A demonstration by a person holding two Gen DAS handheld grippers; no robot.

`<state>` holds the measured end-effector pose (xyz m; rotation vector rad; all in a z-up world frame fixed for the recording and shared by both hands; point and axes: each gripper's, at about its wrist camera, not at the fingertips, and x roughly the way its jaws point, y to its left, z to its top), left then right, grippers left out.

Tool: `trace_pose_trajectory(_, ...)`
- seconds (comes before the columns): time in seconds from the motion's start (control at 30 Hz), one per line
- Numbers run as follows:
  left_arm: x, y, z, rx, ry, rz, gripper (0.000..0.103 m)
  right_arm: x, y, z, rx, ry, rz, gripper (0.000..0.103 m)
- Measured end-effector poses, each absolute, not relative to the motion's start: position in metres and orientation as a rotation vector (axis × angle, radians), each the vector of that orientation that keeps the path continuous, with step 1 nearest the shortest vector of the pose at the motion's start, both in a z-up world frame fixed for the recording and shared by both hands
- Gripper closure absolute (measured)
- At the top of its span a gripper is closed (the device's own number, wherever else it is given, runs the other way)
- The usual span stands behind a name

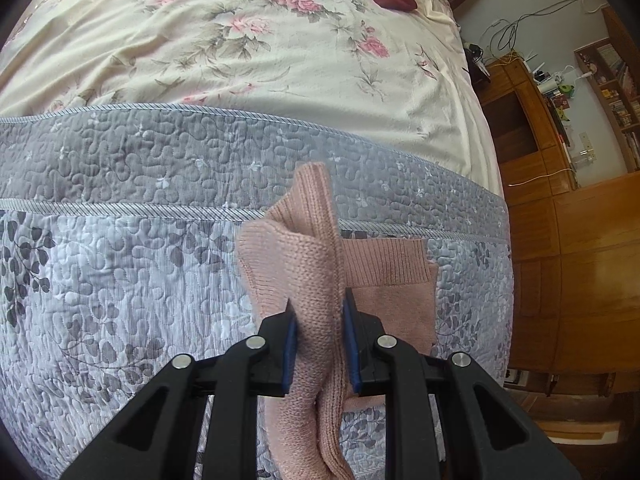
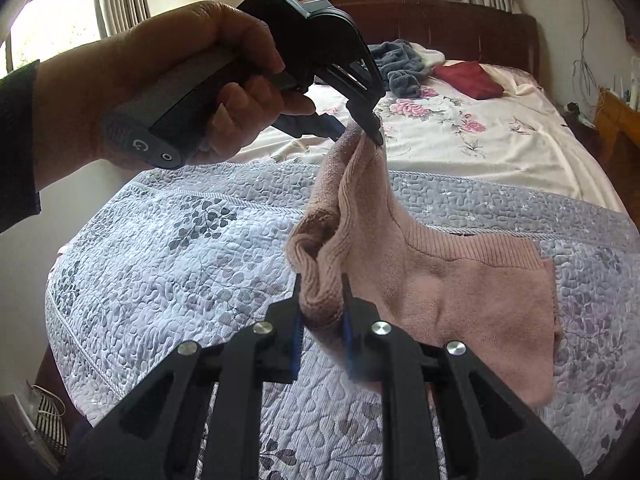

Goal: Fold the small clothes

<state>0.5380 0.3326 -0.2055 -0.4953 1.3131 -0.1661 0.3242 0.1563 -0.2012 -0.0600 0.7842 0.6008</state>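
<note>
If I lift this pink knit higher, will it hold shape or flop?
Probably flop: the pink knit sags between the left gripper and right gripper. It looks light; its far end lies flat on the quilt.

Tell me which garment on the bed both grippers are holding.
The pink knit garment on the grey quilt; the dark red one and grey-blue pile lie untouched by the headboard.

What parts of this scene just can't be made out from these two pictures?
- Pink knit garment: its type is unclear; it hangs bunched between both tools, and its lower end is hidden behind the left tool in the left view.
- Grey clothes pile: single items too small and crumpled to tell; cut off by the top edge in the left view.
- Shelf contents: too small, warped by the fisheye.
- Right tool: the hand holding it is out of frame.
</note>
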Motion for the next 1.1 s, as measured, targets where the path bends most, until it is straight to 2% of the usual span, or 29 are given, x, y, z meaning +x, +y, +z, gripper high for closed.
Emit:
trace_pose_trajectory(0.5,0.564,0.231,-0.216,-0.368,1.334,-0.156,0.083,0.341,0.074,-0.221,0.140,0.797,0.546,0.089)
trace_pose_trajectory(1.1,0.587,0.113,-0.274,-0.213,1.399,-0.150,0.084,0.356,-0.028,-0.281,0.325,0.871,0.452,0.089)
